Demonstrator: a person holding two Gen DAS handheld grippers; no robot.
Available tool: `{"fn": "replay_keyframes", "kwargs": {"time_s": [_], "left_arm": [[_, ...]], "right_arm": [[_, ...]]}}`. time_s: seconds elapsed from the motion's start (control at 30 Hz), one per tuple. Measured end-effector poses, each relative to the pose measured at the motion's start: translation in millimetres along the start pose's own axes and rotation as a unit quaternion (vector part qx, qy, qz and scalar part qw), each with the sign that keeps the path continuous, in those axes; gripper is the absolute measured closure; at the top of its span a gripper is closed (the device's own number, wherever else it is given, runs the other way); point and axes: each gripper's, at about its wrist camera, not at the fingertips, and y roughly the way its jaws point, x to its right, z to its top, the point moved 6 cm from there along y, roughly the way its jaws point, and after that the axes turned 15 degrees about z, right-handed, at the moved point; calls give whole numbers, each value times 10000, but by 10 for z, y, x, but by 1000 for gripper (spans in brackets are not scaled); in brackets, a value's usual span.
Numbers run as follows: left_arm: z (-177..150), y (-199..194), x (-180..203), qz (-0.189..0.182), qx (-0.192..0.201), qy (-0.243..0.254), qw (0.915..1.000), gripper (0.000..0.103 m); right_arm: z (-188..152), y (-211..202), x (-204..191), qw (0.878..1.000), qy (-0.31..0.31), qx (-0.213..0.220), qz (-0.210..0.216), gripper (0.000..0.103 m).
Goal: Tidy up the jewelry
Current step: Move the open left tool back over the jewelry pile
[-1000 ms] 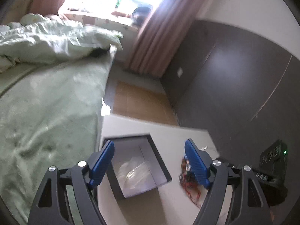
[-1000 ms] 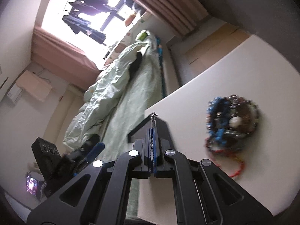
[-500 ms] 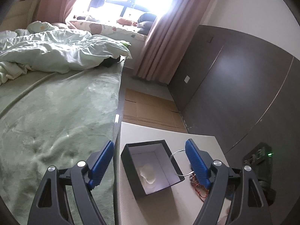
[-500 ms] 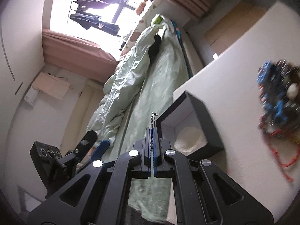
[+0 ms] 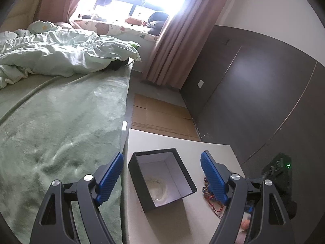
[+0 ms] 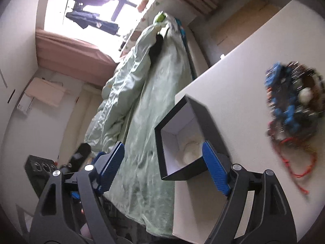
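My right gripper [image 6: 162,160], jaws just sprung apart and empty, hangs over the black box [image 6: 205,122] at the table's [image 6: 243,65] bed-side edge, so I judge it was dropping a piece in, while the left gripper [image 5: 161,174] waits spread.

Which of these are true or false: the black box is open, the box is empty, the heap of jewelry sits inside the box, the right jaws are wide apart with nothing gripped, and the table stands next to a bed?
1. The black box is open, with no lid on it. True.
2. The box is empty. False: a pale coiled piece lies on its white floor.
3. The heap of jewelry sits inside the box. False: it lies on the white table, apart from the box.
4. The right gripper has its jaws wide apart with nothing gripped. True; they have just been opening.
5. The table stands next to a bed with green bedding. True.
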Motion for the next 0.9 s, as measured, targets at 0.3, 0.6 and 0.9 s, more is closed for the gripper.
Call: {"fn": "replay_keyframes", "kwargs": {"time_s": [0.3,0.6,0.9], "left_arm": [[-141,32,375,-145,-61,339,9993,27],[-330,150,870,-399,-216,781,9959,30],[-317,463,1423,-635,-613,1344,9870,42]], "right_arm": [[212,-778,125,9960,-4,754,-475,24],[320,-1364,432,9864,394,1218,-1033,24],[412,-1632,696,9793,821,1310,-1310,40]]}}
